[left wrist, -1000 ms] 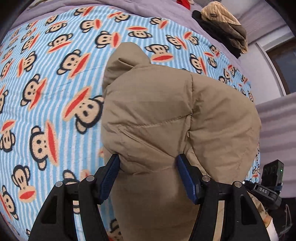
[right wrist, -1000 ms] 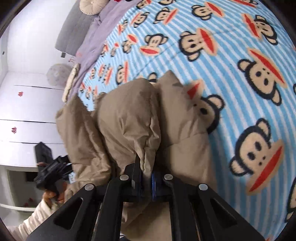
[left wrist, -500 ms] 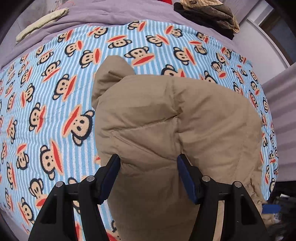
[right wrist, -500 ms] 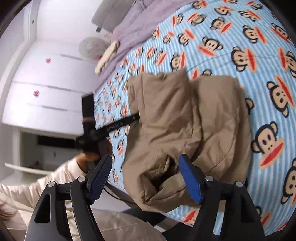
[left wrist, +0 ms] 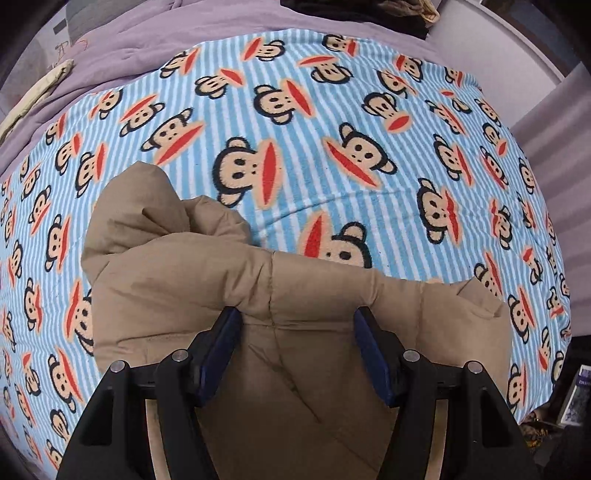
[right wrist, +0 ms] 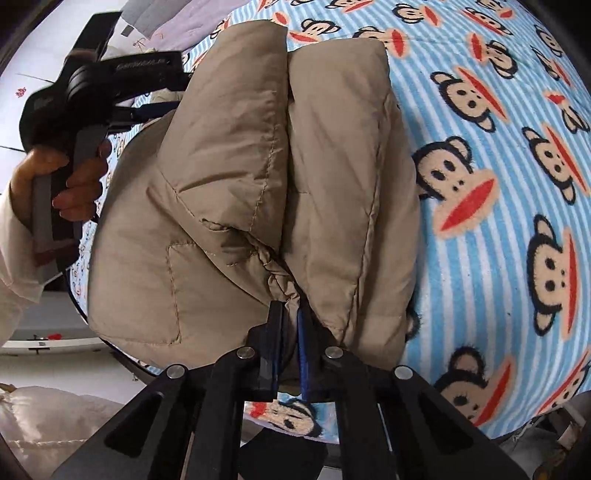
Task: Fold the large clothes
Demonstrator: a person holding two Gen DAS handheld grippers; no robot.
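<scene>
Fig.: tan puffer jacket point(right wrist: 258, 192), bundled into 2 padded lobes, shown lying at the near edge of a bed covered by a monkey-print blanket point(left wrist: 332, 122). Right tongs point(right wrist: 288, 354) have just been closing and are seen nearly shut, pinching a gathered seam of the jacket betw. the pads. Left tongs point(left wrist: 297, 354) are held approx. half wide, straddling a thick roll of the jacket point(left wrist: 280, 295); firm pad contact can't be confirmed.

Step in hand (judged): fold is being tidied. Thin pinch should be kept low on the seam and the roll pressed flat, since puffy fill is likely to spring back.

Surroundings: lilac sheet point(left wrist: 147, 33), dark clothes pile point(left wrist: 354, 14), white wardrobe point(right wrist: 22, 122). Blanket beyond the jacket is seen unobstructed; the bed edge is close, so slippage off it is a risk.
</scene>
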